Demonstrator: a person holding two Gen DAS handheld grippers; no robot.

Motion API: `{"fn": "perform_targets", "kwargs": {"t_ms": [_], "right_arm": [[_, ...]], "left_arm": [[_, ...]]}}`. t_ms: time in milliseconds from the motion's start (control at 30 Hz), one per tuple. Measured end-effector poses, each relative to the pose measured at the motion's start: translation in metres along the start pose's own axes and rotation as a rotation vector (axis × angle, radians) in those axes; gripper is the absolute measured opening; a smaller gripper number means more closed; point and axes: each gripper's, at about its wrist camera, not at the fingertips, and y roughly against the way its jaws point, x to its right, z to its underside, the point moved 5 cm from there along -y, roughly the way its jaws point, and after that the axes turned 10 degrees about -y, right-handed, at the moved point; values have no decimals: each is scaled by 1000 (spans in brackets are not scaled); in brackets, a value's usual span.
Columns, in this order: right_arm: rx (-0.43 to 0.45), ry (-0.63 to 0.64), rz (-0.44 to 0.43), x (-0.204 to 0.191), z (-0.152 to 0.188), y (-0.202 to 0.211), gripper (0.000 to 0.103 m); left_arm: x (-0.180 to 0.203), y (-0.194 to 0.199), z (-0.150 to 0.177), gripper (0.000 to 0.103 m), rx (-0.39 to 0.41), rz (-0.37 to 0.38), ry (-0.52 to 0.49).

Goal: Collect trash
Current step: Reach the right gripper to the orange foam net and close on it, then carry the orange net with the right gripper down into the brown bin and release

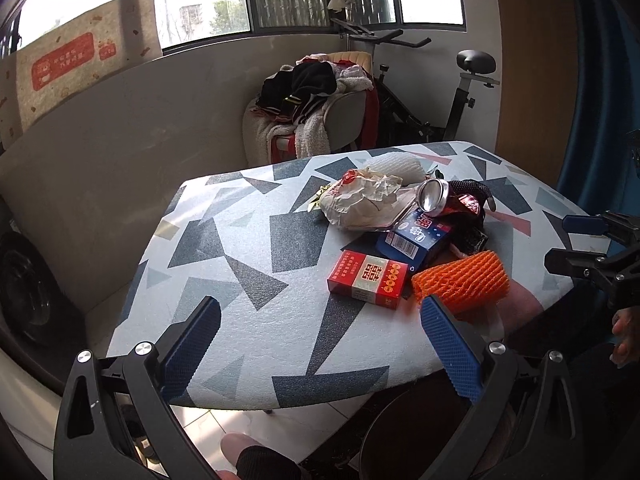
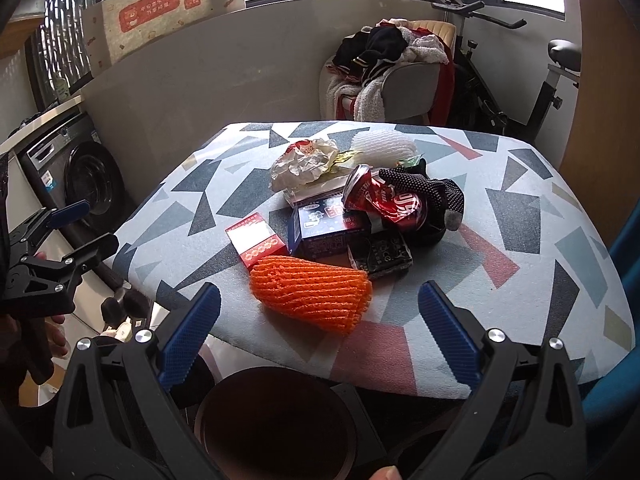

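**Both tongs wide open above a heap of trash**

Nearest the cameras, the left tongs [image 1: 320,344] are spread wide with nothing between the blue ribbed pads, hanging over the near edge of the patterned surface [image 1: 224,248]. The right tongs [image 2: 320,332] are just as wide apart and empty too — each pair shows at the side of the other's view. Below the surface edge sits a dark round bin [image 2: 276,420] on the floor.

The trash lies in one loose heap toward the middle of the surface. Closest is an orange foam net sleeve [image 2: 312,300], lying on its side near the front edge. Just behind it sit a red cigarette box [image 2: 256,242], a dark blue box [image 2: 324,228] and a flat black packet [image 2: 380,254]. A crushed red can [image 2: 384,200] rests on top of the blue box, leaning against a black dotted glove [image 2: 428,192]. Further back are a crumpled paper wrapper [image 2: 304,164] and a white foam net [image 2: 384,148].

Beyond the surface stand a chair piled with clothes [image 2: 392,64], an exercise bike [image 2: 520,92] — and, at the left, a washing machine [image 2: 76,172].
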Motion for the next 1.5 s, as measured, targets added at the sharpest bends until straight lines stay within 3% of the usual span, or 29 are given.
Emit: {"fn": "perform_targets", "kwargs": {"t_ms": [133, 267, 367, 400, 433, 467, 500, 633, 767, 900, 1100, 1400, 1500], "right_arm": [[-33, -11, 43, 1, 6, -40, 97], [-57, -166, 4, 16, 4, -75, 97], [-67, -324, -22, 37, 6, -94, 97], [-82, -372, -42, 42, 9, -100, 90], [-108, -408, -61, 46, 13, -105, 76], [-137, -428, -76, 48, 17, -110, 70], [-139, -432, -80, 48, 19, -110, 65], [-103, -403, -101, 41, 12, -92, 27], [-17, -376, -123, 38, -5, -66, 23], [66, -313, -80, 38, -20, -44, 22], [131, -295, -23, 56, -27, -24, 22], [136, -322, 3, 74, -22, -17, 22], [129, -326, 6, 75, -18, -18, 22]], "left_arm": [[-15, -19, 11, 98, -22, -56, 77], [-30, -25, 16, 98, 9, -83, 102], [-34, -30, 21, 98, -1, -48, 130], [-36, -33, 23, 98, -7, -34, 141], [-36, -36, 25, 98, -16, -22, 149], [-37, -40, 28, 98, -27, -9, 157], [-37, -44, 30, 98, -38, 6, 166], [-32, -57, 33, 98, -31, 134, 199], [-15, -84, 26, 98, -64, 201, 154], [12, -113, 12, 98, -74, 252, 12], [47, -147, -10, 98, -69, 226, -219], [61, -203, -21, 98, -152, 240, -311], [62, -211, -14, 98, -197, 239, -276]]}}
